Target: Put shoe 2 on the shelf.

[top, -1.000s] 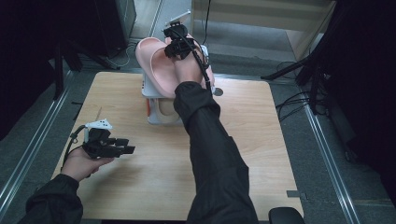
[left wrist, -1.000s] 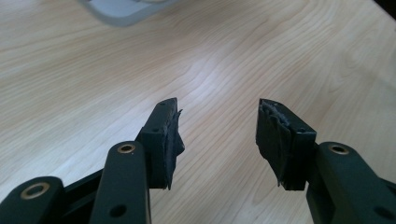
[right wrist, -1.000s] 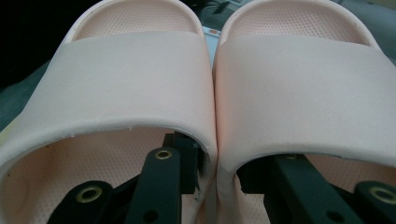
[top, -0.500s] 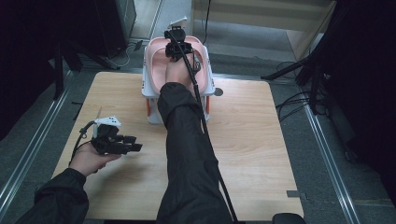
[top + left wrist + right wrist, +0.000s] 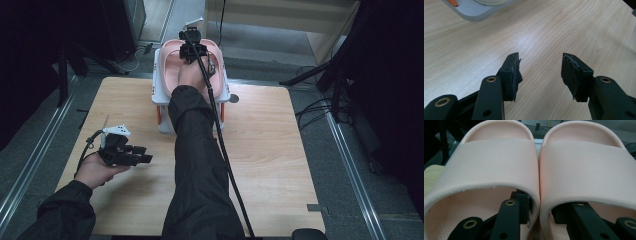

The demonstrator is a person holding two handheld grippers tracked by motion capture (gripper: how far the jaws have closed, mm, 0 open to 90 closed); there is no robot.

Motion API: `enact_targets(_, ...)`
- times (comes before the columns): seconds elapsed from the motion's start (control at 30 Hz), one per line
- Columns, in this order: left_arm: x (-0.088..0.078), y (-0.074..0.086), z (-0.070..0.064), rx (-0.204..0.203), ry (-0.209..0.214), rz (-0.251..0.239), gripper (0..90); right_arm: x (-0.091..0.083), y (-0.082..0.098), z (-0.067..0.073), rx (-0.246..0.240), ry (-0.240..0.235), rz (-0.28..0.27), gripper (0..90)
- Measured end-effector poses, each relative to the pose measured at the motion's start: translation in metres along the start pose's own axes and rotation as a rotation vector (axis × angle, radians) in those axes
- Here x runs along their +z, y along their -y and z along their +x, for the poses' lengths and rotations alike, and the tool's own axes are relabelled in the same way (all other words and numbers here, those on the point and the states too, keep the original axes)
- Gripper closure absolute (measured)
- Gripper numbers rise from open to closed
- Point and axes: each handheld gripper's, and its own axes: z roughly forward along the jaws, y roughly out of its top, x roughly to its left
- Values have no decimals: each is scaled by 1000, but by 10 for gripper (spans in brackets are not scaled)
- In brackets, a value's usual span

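Pinching the pink slippers point(image 5: 499, 162) together with the right gripper point(image 5: 540, 212), one jaw slid under each strap, the two touching inner walls squeezed between the pads. Sitting side by side on the white stand point(image 5: 160, 95) at the far edge of the table point(image 5: 280, 150). Probably light, soft foam: springy, grippy, hardly fragile, yet apt to sag or twist apart if lifted from one spot. Best taken right there, deep enough to bite both walls. Watching the stand's raised rim and the cable point(image 5: 225, 155) trailing along the sleeve. Hovering well apart over bare wood at front left, left gripper point(image 5: 540, 72) wide open, nothing between its pads.
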Motion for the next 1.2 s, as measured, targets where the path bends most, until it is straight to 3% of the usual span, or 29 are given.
enact_targets(0.23,-1,0,1,-1,-2,-7,485,0,1,4,-28,14,-9,713)
enact_targets(0.4,-1,0,1,-4,-3,-5,485,0,3,8,-56,12,0,642)
enact_targets(0.67,0,0,1,0,-5,-6,485,1,6,4,-53,-1,-4,560)
enact_targets(0.8,0,-3,2,7,-28,-11,485,-4,12,-1,-32,-49,-29,535)
enact_targets(0.83,0,-4,2,7,-28,-14,485,-7,15,0,-60,-54,-32,505)
enact_targets(0.93,2,-4,0,16,-33,-4,485,-14,19,-1,-87,-69,-50,496)
enact_targets(1.1,2,-5,-2,31,-52,-11,485,-24,24,-7,-97,-111,-56,499)
enact_targets(1.2,2,-7,-3,20,-56,-29,486,-31,28,-13,-111,-146,-55,500)
